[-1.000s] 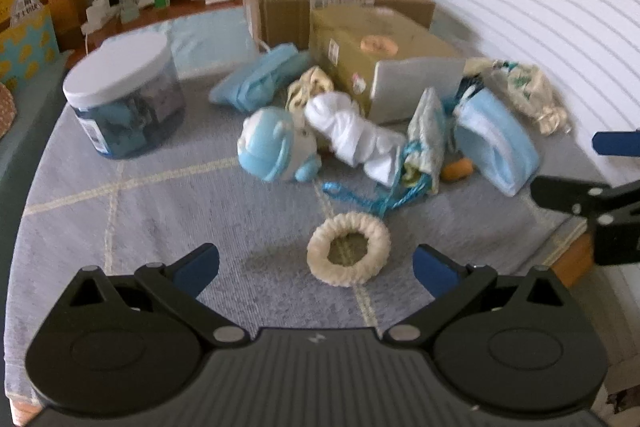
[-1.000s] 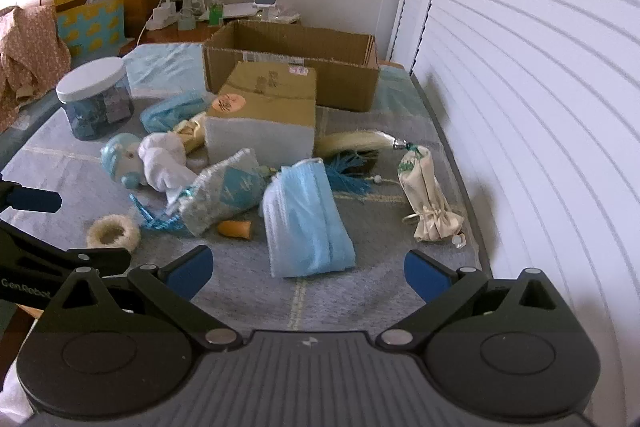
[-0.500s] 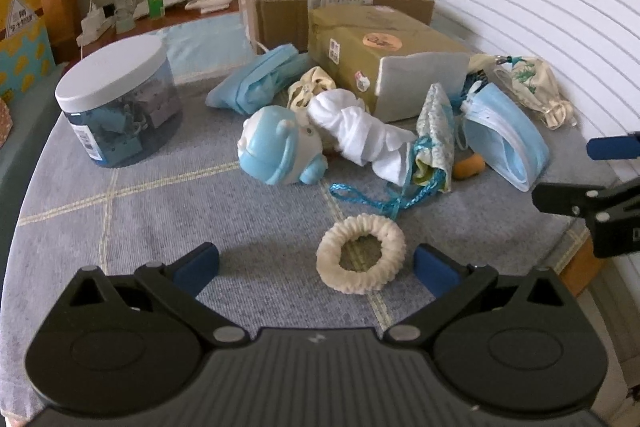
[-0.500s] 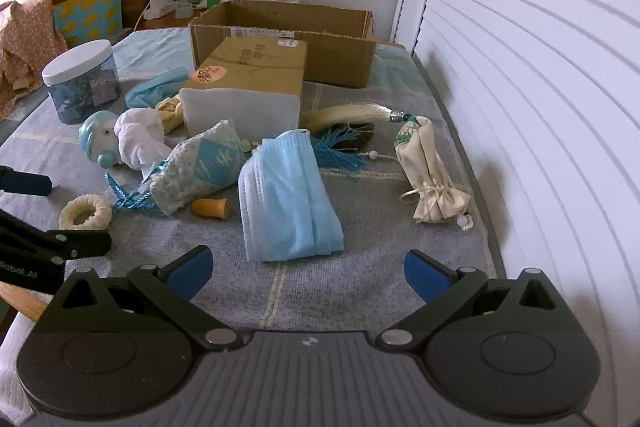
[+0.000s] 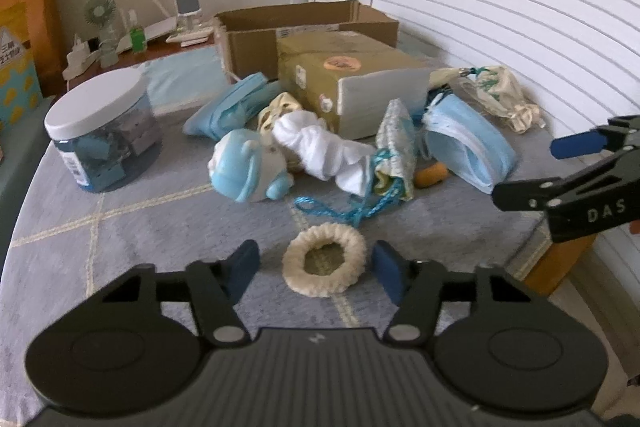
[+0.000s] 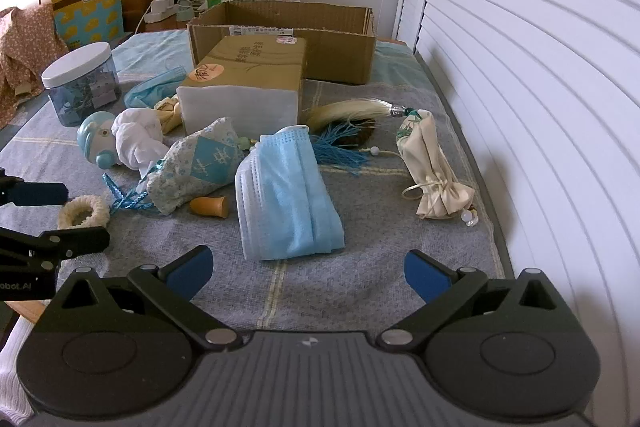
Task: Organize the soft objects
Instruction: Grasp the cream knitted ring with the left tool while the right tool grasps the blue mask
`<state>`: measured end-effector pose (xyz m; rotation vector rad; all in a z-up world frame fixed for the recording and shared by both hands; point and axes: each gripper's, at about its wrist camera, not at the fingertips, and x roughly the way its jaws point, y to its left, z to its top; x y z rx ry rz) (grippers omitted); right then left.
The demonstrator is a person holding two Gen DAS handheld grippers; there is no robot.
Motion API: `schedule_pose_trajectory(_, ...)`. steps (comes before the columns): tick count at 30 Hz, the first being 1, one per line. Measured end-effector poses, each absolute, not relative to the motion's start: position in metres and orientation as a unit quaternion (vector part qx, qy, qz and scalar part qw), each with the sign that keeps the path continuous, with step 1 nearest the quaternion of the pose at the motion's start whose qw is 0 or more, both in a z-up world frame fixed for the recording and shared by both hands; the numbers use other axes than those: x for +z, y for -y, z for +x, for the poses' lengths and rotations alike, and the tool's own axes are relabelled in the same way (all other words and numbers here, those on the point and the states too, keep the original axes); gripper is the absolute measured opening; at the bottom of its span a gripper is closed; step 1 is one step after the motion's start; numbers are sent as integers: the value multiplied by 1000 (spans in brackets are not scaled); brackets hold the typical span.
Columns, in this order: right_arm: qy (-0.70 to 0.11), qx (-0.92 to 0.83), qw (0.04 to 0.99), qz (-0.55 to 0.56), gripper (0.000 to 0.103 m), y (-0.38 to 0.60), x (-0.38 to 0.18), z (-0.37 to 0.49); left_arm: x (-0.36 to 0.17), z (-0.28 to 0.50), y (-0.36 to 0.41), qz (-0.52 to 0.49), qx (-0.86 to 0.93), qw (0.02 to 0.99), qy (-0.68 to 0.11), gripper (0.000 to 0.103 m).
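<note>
- Our left gripper (image 5: 316,267) has its jaws closing around the cream hair tie (image 5: 324,259), which lies flat on the grey cloth (image 5: 152,239) between the pads; they do not press on it yet.
- We judge the hair tie light, fluffy and squashy; pinching across the ring's outer sides should hold it.
- Our right gripper (image 6: 310,269) hangs with jaws spread wide and empty, just short of the blue face mask (image 6: 286,195), which looks thin, limp and best taken at a folded edge.
- The cardboard box (image 6: 288,31) at the back stands open; its inside is hidden from us.
- The lidded jar (image 5: 104,131) holds small clips.
</note>
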<state>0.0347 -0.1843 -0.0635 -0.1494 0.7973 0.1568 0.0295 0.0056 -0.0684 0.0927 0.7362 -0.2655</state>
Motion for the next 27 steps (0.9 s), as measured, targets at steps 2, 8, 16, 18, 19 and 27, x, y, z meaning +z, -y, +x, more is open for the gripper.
schedule_pose_trajectory(2,-387,78,916,-72,103,184,-63,35,-68,29,-4,43,-136,923,-357,48)
schedule_pose_trajectory(8,-382,82,918,-75,103,183,-65,37,-67,30,-5,48,-144,922,-357,41)
schedule_pose_trajectory(16,-385,90,915,-81,103,180,-72,46,-66,31,-14,49,-147,919,-363,41)
schedule_pose_trajectory(18,-396,89,911,-80,103,180,-78,49,-66,31,-15,49,-149,918,-363,41)
schedule_pose_trajectory(19,-394,91,912,-73,103,181,-79,49,-66,31,-16,48,-149,918,-364,41)
schedule_pose_trajectory(27,-378,103,918,-63,103,184,-84,46,-66,32,-16,44,-154,918,-364,41)
